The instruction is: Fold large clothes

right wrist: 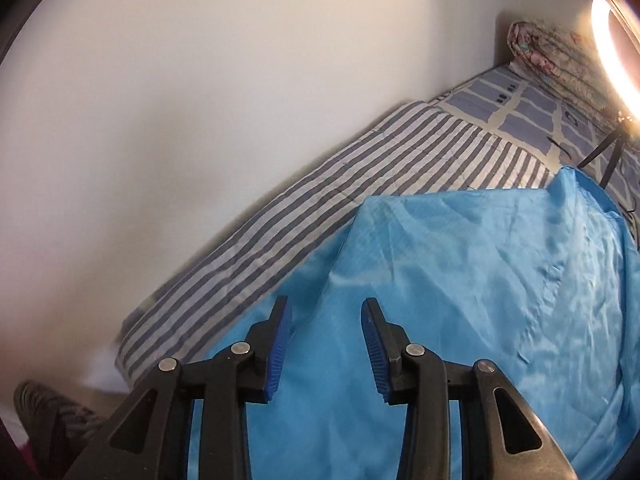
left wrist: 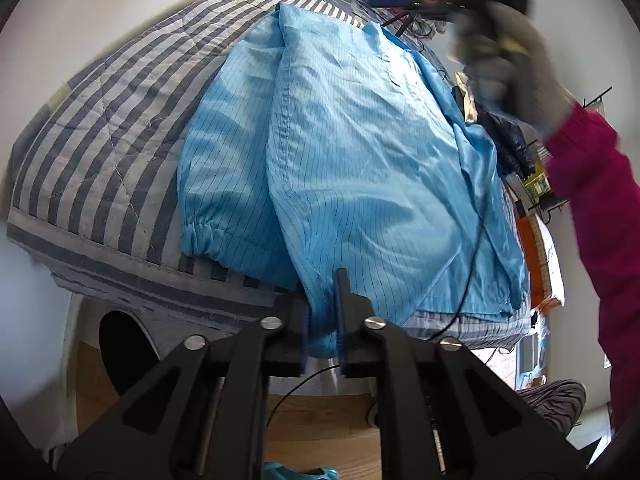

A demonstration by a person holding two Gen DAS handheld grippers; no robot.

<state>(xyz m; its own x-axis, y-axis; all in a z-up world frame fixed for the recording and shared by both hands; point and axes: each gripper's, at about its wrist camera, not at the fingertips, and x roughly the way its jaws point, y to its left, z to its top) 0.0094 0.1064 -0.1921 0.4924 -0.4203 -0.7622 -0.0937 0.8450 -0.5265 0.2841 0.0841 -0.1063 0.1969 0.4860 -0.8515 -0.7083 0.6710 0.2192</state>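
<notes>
A large light-blue pinstriped garment (left wrist: 340,152) lies spread on a striped bed cover (left wrist: 108,132), one elastic-cuffed sleeve (left wrist: 216,224) folded along its left side. My left gripper (left wrist: 324,312) is shut on the garment's near hem at the bed's edge. In the right wrist view the same garment (right wrist: 460,300) fills the lower right. My right gripper (right wrist: 326,332) is open above it, with no cloth between its blue pads (right wrist: 280,344). The right gripper shows blurred at the top right of the left wrist view (left wrist: 492,28).
The white wall (right wrist: 200,100) runs along the bed's far side. A floral bundle (right wrist: 560,56) and a ring light on a stand (right wrist: 612,40) sit at the head end. A black cable (left wrist: 468,280) crosses the garment. Wooden floor (left wrist: 320,420) lies below the bed edge.
</notes>
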